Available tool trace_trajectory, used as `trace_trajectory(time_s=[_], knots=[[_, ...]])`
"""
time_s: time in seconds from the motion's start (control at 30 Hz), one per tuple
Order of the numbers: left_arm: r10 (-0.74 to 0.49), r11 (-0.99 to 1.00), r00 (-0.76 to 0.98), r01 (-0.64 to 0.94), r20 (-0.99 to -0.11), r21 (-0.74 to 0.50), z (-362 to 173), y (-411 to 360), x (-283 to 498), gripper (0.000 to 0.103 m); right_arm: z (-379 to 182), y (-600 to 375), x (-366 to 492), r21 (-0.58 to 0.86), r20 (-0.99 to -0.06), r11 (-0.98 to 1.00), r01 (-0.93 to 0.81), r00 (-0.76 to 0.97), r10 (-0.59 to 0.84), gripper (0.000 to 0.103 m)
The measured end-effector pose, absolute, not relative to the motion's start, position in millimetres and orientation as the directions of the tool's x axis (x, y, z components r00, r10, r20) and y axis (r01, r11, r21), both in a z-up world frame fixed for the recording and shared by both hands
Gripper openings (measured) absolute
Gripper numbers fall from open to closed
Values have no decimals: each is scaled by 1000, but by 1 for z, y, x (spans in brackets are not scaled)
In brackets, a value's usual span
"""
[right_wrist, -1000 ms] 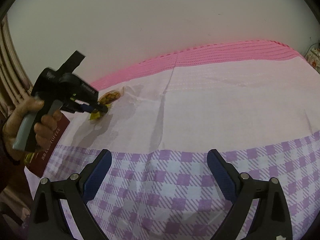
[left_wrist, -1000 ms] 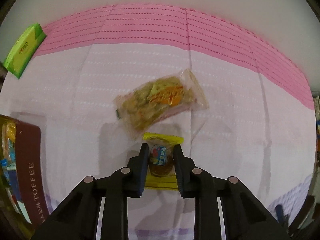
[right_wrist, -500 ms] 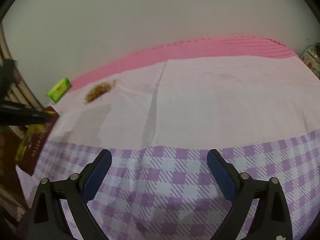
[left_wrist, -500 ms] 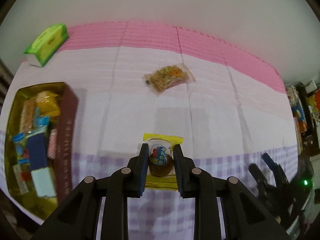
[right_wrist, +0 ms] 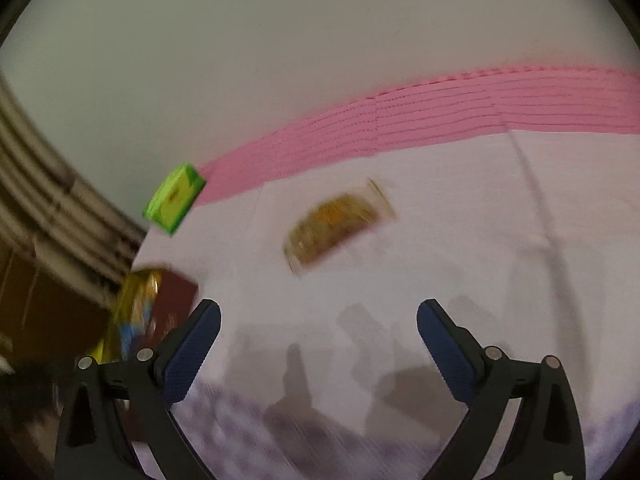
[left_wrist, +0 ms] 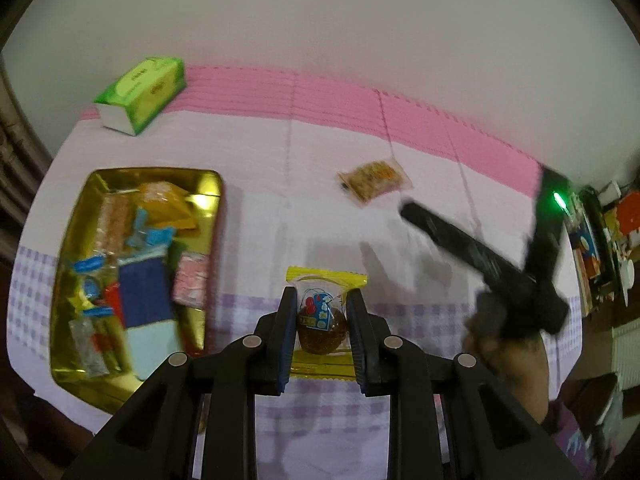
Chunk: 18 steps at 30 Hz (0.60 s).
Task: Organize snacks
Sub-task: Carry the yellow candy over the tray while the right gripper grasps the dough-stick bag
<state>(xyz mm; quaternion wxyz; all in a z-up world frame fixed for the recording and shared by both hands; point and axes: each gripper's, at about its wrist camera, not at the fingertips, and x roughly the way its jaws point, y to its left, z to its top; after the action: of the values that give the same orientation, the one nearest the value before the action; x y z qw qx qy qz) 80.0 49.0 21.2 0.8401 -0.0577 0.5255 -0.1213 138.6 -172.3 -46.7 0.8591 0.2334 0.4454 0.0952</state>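
Left gripper (left_wrist: 322, 312) clamped on yellow snack (left_wrist: 325, 280), tin (left_wrist: 200, 184) to its left; right gripper (right_wrist: 318, 330) jaws apart, empty, clear pkt (right_wrist: 340, 224) ahead.

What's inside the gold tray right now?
The gold tray holds a jumble of wrapped snacks: a blue-and-white packet, a pink packet, orange wrappers, small blue-ended sweets. Anything beneath that pile is covered.

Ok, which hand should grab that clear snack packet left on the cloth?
Right. The right gripper is open and faces the clear packet; the left gripper is shut on the yellow-wrapped snack.
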Motion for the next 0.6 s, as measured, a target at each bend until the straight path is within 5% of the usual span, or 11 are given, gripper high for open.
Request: trace_trajectory(time_s=[0.37, 0.5, 0.6], knots=[[-257, 966, 444, 86, -858, -245, 22, 128, 71, 25, -70, -133, 215, 369, -836, 838, 402, 537, 111, 90], [-251, 966, 451, 67, -857, -248, 22, 149, 65, 25, -74, -115, 231, 226, -861, 897, 379, 509, 2, 90], [-254, 964, 457, 51, -853, -260, 23, 160, 62, 25, -76, -101, 228, 100, -863, 962, 253, 503, -43, 77]])
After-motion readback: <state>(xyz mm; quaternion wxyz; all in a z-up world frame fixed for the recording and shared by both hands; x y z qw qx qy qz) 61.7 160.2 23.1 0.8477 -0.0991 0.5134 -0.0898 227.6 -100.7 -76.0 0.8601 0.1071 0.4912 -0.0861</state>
